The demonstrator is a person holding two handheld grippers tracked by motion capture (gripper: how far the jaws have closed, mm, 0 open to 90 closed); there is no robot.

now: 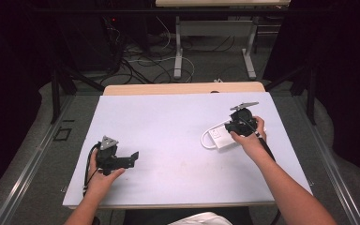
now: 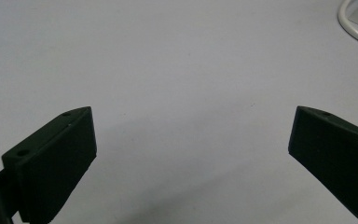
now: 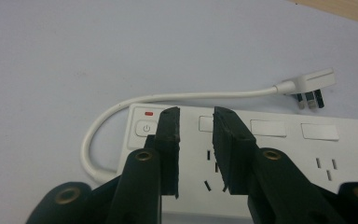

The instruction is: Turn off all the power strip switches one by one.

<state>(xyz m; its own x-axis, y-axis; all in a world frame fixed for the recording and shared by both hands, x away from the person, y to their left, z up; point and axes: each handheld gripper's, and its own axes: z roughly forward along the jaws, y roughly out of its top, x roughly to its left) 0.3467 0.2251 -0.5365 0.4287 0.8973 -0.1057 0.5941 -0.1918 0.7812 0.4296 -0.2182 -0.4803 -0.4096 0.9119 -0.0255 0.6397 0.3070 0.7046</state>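
White power strip (image 1: 221,137) at centre right, right gripper (image 3: 196,135) over it, jaws narrow and empty; left gripper (image 1: 132,158) lower left, jaws wide, empty.

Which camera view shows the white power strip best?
The right gripper view: the power strip shows its sockets, switch, cable and plug. The high view gives it small, partly behind the right gripper. The left gripper view catches a corner.
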